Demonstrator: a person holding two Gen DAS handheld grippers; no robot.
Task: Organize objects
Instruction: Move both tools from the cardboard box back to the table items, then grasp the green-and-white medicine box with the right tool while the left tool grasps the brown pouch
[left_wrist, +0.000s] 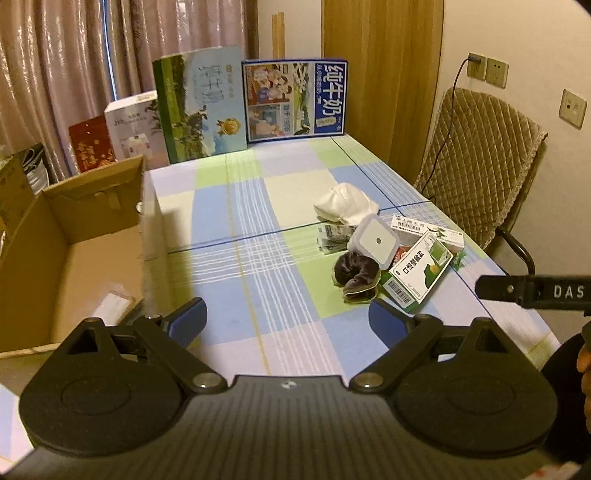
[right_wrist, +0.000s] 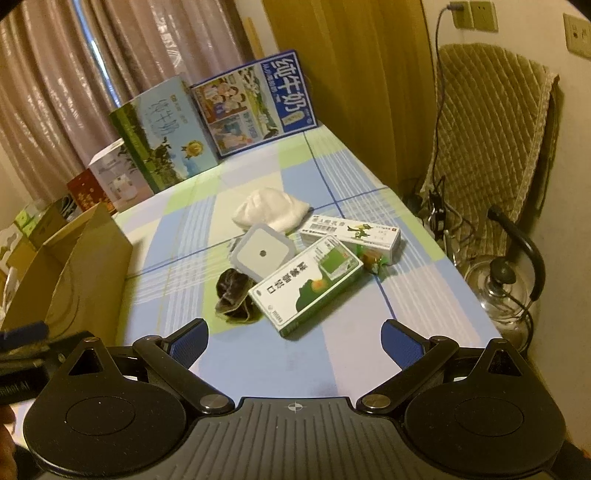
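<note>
my left tongs (left_wrist: 286, 321) and right tongs (right_wrist: 295, 343) stand apart, empty, above the surface (left_wrist: 236, 229); green box (right_wrist: 306, 284) lies ahead.

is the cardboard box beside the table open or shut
Open: the cardboard box has its flaps raised, and its brown inside floor shows, with a pale flat item lying in it.

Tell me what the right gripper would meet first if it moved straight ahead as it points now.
Probably the green and white medicine box, lying nearest ahead of the open right gripper; the dark crumpled cloth sits slightly left. Depth is uncertain.
</note>
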